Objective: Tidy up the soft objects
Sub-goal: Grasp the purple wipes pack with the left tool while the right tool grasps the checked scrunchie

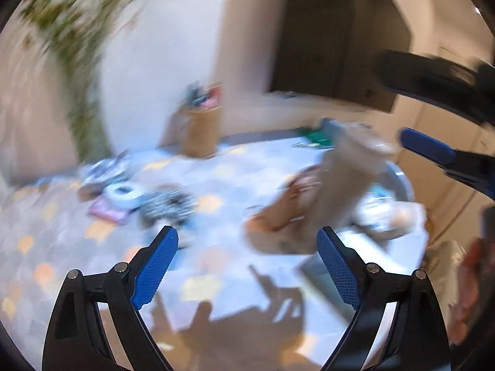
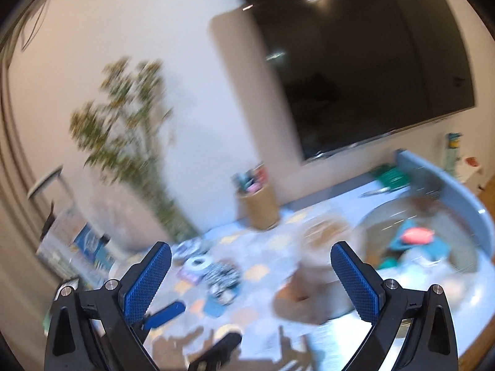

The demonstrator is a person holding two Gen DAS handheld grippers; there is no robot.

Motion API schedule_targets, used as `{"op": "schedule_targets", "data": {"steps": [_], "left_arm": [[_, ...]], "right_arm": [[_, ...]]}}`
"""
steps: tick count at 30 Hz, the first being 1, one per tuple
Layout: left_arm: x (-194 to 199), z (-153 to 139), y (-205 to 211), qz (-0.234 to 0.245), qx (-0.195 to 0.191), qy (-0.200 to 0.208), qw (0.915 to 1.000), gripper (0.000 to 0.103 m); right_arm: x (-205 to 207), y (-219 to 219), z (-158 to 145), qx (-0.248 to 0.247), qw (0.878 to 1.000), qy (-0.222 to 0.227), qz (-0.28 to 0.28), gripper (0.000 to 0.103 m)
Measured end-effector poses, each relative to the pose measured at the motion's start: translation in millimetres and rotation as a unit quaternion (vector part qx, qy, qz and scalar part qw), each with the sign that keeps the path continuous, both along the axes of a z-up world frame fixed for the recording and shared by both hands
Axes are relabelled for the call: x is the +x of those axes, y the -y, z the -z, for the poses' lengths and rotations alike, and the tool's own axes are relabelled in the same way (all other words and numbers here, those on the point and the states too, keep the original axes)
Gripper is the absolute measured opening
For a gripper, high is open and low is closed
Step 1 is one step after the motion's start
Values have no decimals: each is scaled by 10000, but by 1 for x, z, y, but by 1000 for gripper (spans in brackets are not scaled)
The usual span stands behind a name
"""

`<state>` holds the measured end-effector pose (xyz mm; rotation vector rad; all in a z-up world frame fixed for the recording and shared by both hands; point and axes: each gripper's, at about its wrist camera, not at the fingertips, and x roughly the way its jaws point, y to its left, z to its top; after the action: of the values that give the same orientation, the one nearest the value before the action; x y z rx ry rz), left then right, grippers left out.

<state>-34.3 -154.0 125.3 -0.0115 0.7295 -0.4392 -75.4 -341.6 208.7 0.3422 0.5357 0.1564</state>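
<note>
My left claw (image 1: 247, 266) is spread wide with nothing between its pads, and my right claw (image 2: 250, 281) gapes empty too. Beyond both, a brown soft thing (image 1: 337, 191) lies blurred on the patterned counter (image 1: 216, 167), its shape hard to make out. Just right, a grey basin (image 2: 464, 216) holds smeared cloths. Bare counter lies near me.
</note>
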Motion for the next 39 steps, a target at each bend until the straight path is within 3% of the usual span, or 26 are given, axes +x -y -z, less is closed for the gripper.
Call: {"op": "schedule_targets", "data": {"steps": [7, 11, 16, 22, 28, 34, 39], "left_arm": [[82, 48, -97, -725, 326, -257, 9965, 91], [119, 71, -129, -790, 244, -294, 9961, 91], [147, 87, -132, -393, 487, -242, 9977, 91], [170, 99, -121, -8, 602, -394, 9974, 91], [187, 110, -115, -73, 822, -689, 9942, 91], [191, 116, -102, 45, 1205, -752, 9898, 102], [192, 116, -104, 39, 1115, -758, 9909, 102]], "right_arm": [[54, -77, 66, -60, 9978, -400, -519, 103], [98, -107, 124, -459, 9954, -736, -412, 103], [141, -131, 177, -667, 9885, -1260, -507, 103], [171, -135, 185, -730, 9879, -1294, -457, 103], [194, -136, 196, -630, 9875, -1357, -493, 103], [203, -132, 210, -334, 9874, -1439, -561, 103], [203, -130, 209, -239, 9884, -1390, -567, 103]]}}
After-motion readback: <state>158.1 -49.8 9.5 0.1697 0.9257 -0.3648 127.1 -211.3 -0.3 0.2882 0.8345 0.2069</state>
